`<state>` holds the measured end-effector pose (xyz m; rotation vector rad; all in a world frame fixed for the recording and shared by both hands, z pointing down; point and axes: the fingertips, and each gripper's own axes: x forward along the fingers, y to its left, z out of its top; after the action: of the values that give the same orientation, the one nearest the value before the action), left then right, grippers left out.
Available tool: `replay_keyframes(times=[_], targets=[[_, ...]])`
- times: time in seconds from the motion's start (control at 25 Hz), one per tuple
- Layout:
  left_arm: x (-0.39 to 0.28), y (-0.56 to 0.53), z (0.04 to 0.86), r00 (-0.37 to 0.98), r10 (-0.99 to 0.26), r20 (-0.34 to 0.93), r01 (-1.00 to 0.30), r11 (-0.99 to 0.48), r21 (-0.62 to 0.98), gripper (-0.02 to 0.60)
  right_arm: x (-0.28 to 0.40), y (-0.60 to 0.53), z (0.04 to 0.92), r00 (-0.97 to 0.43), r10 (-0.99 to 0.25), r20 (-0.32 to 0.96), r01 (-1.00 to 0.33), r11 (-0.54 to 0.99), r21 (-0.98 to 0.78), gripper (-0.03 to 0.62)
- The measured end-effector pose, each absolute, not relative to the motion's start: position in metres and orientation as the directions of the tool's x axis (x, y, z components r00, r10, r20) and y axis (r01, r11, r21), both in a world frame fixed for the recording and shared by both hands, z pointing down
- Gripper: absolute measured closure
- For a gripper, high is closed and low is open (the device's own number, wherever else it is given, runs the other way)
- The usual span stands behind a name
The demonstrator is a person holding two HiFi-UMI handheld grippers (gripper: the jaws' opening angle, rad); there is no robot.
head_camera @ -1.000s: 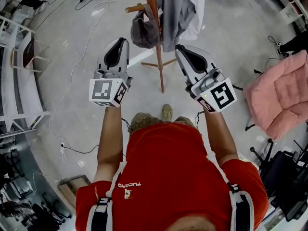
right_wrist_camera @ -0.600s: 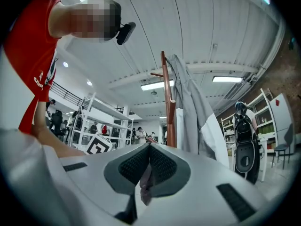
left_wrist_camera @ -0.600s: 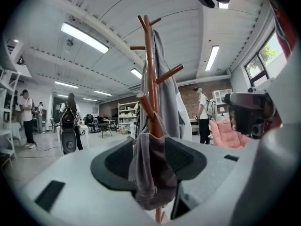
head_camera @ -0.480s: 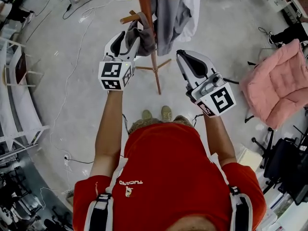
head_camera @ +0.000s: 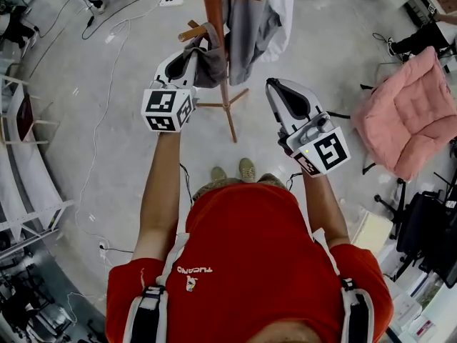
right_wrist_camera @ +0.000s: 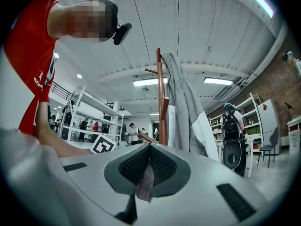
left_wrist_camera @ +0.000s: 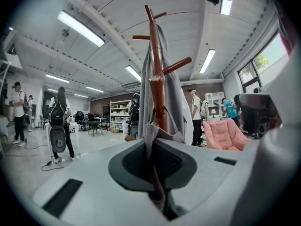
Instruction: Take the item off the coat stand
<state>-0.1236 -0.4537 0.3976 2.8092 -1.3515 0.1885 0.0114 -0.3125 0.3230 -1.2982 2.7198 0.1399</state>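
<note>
Grey bag (head_camera: 211, 57), hung on a peg (head_camera: 191, 32) of the wooden coat stand (head_camera: 217, 20), was pinched between the closing jaws of the left tool (head_camera: 186, 57), while the right tool (head_camera: 278, 90), beside the stand, was closed on a pale scrap (right_wrist_camera: 144, 186).

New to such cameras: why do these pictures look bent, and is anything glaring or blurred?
Left gripper view: the wide lens bows the glaring ceiling light strip and blackens the corners. Right gripper view: same bowing, coat stand sharp, one mosaic patch added afterwards. Head view: floor curves toward the edges, light even.
</note>
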Motion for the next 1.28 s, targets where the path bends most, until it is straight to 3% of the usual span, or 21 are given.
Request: replay_keyframes(times=[0.56,1.28], targets=[[-0.167,-0.421,0.325,0.551,-0.834,0.015,-0.834,-0.551,-0.023,0.56,-0.008,-0.303,0.314,-0.649,-0.739,-0.181,-0.754,0.656,0.027,0.574],[-0.2,-0.335,0.306,0.559,-0.829,-0.019,-0.828,-0.56,0.044,0.56,-0.03,-0.299,0.306,-0.679,-0.701,-0.217,-0.725,0.687,0.048,0.574]])
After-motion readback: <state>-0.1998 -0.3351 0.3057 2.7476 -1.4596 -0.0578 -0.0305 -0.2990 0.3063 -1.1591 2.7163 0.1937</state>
